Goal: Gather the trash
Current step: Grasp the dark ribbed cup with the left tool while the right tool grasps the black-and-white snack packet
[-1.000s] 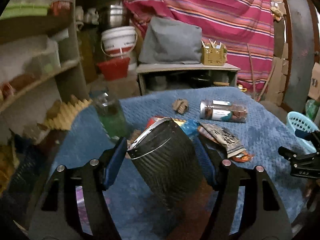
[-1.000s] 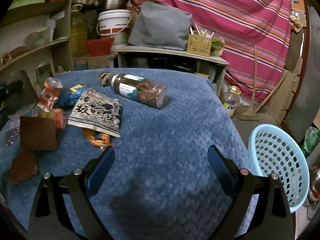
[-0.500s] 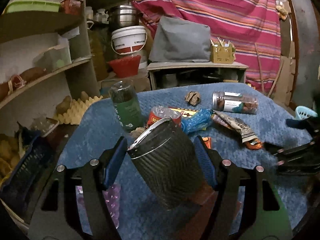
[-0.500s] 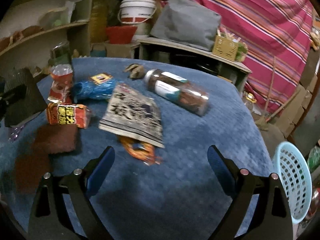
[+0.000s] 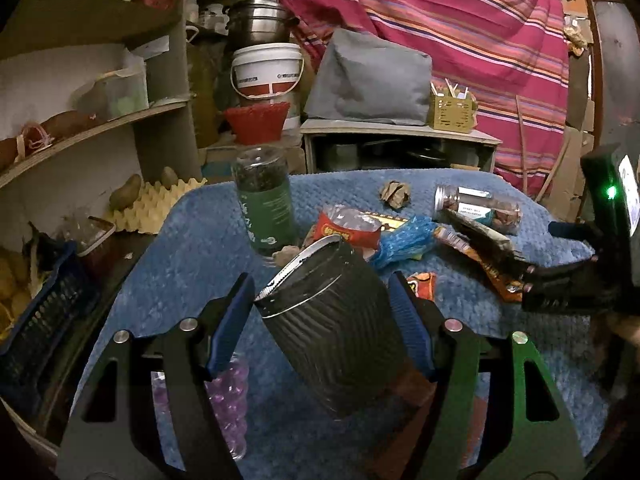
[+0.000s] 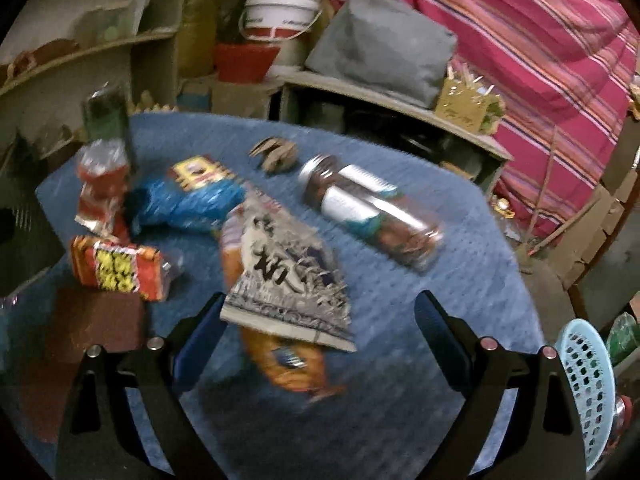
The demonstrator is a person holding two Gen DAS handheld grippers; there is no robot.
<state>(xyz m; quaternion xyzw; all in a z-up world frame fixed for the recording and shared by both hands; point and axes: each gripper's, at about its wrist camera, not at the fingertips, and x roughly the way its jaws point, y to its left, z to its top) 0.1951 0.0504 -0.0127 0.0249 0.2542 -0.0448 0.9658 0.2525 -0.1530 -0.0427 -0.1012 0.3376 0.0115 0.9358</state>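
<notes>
Left hand-held gripper (image 5: 322, 312) pinches a tilted black ribbed cup (image 5: 332, 328); right hand-held gripper (image 6: 318, 334) hovers spread above a grey snack packet (image 6: 288, 280).

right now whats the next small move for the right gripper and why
Probably ease the right gripper forward and down to the grey printed wrapper: its fingers stand open and empty with that wrapper just ahead on the blue cloth, while the left gripper already holds the dark cup.

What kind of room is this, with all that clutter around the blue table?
Probably a home storeroom or pantry corner. Curved shelves hold what look like potatoes beside an egg tray, a steel pot sits on a plastic bucket, and a striped cloth hangs behind.
</notes>
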